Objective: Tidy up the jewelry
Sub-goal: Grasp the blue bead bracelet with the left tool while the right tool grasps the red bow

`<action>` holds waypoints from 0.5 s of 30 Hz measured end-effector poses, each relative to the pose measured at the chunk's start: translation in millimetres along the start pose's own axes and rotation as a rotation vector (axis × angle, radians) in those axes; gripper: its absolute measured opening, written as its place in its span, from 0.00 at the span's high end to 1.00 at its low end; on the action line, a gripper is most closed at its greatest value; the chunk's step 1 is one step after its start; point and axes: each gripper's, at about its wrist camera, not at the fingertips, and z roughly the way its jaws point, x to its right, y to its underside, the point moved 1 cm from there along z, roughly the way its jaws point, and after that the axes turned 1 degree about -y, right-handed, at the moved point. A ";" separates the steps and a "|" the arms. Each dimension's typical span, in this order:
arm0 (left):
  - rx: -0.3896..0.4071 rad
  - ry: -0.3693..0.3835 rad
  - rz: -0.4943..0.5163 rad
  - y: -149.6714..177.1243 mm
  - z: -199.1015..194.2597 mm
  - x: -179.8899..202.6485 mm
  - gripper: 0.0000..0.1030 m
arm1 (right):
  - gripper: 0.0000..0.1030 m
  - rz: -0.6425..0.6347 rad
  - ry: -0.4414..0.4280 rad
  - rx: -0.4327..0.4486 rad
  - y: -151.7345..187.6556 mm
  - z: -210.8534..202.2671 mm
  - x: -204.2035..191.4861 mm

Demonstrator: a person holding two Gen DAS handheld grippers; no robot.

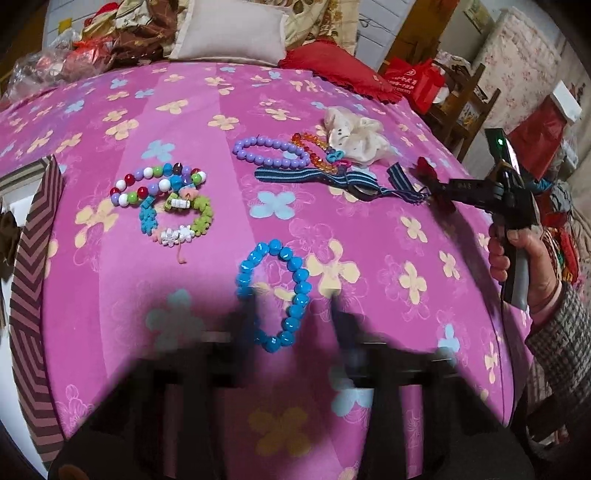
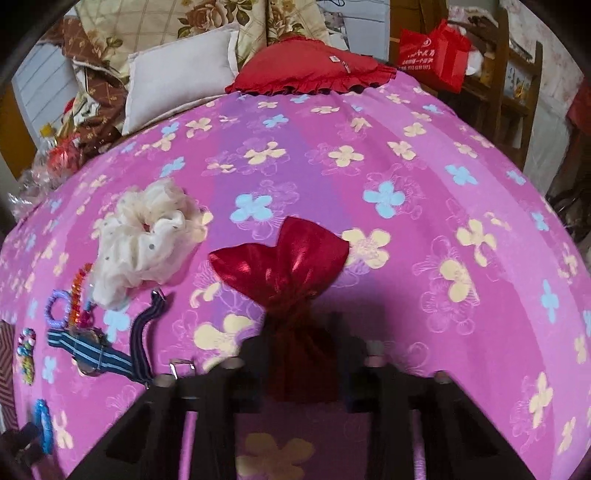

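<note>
Bedspread (image 1: pixel 110 295) pink, flowered | left gripper (image 1: pixel 291 306) fingers spread around blue bracelet (image 1: pixel 275 295), lower centre | right gripper (image 2: pixel 299 325) pinching red bow (image 2: pixel 280 254), centre frame

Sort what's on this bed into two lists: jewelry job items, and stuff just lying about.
Job items: blue bead bracelet, purple bead bracelet, mixed bead bracelets, striped band, white scrunchie, red bow held in the right gripper, left gripper.

Lying about: white pillow, red cushion, red bag.
</note>
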 end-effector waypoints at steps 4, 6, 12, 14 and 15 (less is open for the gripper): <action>-0.011 -0.014 -0.007 0.5 -1.0 0.8 1.00 | 0.85 0.029 -0.010 0.012 3.8 -16.8 6.3; 0.012 -0.009 -0.003 -1.1 -11.1 4.4 1.00 | 0.86 0.029 -0.012 0.037 7.4 -34.3 7.3; 0.093 -0.011 0.010 -9.3 -49.4 10.6 1.00 | 0.85 -0.012 -0.078 0.094 22.8 -94.0 -9.9; 0.091 -0.022 0.001 -10.8 -49.6 6.1 1.00 | 0.85 -0.024 -0.124 0.088 32.0 -108.0 -20.8; 0.084 -0.025 -0.004 -10.6 -46.8 3.4 0.98 | 0.85 -0.026 -0.147 0.081 36.5 -112.4 -25.3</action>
